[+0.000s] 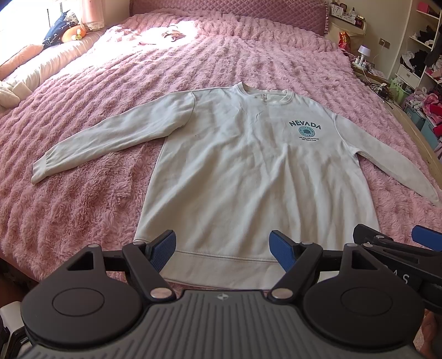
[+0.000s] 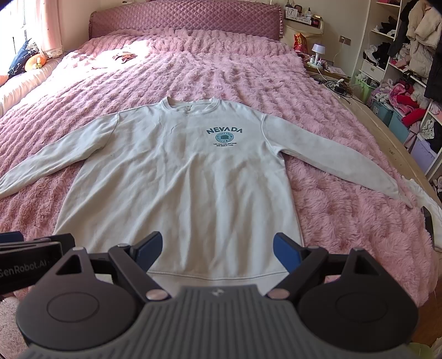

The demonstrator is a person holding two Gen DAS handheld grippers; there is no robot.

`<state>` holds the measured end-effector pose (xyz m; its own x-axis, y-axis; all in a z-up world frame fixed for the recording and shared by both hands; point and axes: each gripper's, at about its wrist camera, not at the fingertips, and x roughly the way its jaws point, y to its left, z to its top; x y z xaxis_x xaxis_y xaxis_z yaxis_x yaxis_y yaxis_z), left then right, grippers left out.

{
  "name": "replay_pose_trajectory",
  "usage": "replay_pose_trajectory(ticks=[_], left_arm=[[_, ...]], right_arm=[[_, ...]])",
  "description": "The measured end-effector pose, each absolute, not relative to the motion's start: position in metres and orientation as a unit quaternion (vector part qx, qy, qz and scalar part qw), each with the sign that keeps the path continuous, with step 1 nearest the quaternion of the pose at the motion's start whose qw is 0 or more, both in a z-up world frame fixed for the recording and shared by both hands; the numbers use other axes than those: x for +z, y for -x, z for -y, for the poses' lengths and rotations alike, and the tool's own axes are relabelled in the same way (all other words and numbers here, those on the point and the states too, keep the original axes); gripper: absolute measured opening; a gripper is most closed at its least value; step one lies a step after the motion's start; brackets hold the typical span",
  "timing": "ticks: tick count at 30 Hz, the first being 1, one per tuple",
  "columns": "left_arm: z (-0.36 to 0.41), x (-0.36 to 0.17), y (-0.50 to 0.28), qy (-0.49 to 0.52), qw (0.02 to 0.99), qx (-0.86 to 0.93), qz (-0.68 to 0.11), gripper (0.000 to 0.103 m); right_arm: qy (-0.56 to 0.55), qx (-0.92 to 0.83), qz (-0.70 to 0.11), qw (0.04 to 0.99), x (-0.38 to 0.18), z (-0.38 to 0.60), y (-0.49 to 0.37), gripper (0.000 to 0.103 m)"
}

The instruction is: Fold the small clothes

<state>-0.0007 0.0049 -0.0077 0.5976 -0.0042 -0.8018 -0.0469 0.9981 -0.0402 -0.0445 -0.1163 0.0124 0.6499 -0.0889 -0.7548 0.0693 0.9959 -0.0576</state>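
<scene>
A pale grey long-sleeved sweatshirt (image 1: 237, 171) (image 2: 179, 182) with a teal "NEVADA" print lies flat, front up, on a pink fluffy bedspread (image 1: 83, 198) (image 2: 345, 215). Both sleeves are spread out to the sides, and the collar points away from me. My left gripper (image 1: 222, 248) hovers open just above the hem, nothing between its blue pads. My right gripper (image 2: 218, 248) is also open over the hem, slightly to the right of the left one. In the left wrist view the right gripper's fingers (image 1: 386, 243) show at the right edge.
A quilted pink headboard (image 2: 187, 22) stands at the far end. Pillows and a soft toy (image 1: 71, 33) lie far left by the window. Along the right run the bed's wooden edge (image 2: 386, 138), a bedside shelf with a lamp (image 2: 317, 52), and open shelves of clothes (image 2: 408, 82).
</scene>
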Motion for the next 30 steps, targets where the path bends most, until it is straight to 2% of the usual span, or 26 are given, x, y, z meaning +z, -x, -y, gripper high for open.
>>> replay_pose_trajectory(ticks=[30], left_arm=[[-0.0137, -0.0160, 0.0010, 0.032, 0.891, 0.013, -0.452, 0.090]], right_arm=[[0.013, -0.042, -0.414, 0.909, 0.0149, 0.1143, 0.0448, 0.083]])
